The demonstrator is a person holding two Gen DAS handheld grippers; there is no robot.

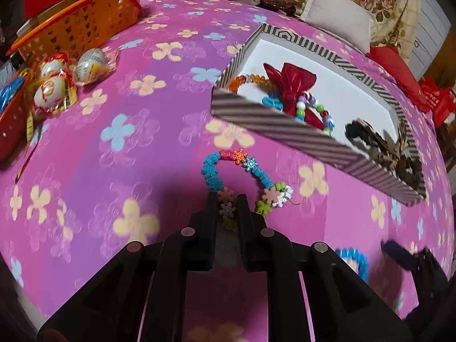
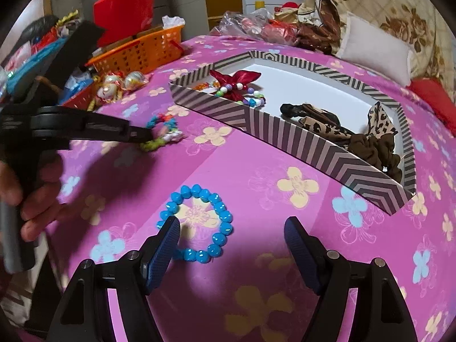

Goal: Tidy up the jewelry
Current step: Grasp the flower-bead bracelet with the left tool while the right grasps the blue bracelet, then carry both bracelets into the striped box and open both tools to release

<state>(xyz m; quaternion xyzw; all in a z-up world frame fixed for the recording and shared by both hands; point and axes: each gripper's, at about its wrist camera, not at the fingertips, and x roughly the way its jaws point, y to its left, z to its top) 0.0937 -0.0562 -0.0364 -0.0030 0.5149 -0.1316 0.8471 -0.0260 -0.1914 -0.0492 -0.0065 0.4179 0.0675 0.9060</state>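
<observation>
Between the fingers of my left claw (image 1: 227, 199) sits the near stretch of the snowflake bracelet (image 1: 242, 175); the fingers are pinched in on its snowflake charms, and the rest of the loop lies on the pink flowered cloth (image 1: 114, 108) ahead. My right claw (image 2: 232, 228) is spread wide and holds nothing, its left finger at the edge of the blue bead bracelet (image 2: 199, 225), which lies flat on the cloth. Beyond both stands the striped box (image 1: 285, 134), holding a bead bracelet (image 1: 313, 111), a red bow (image 1: 287, 82) and brown scrunchies (image 2: 370, 148). Farther left lie wrapped sweets (image 1: 54, 85), then an orange basket (image 1: 82, 22).
</observation>
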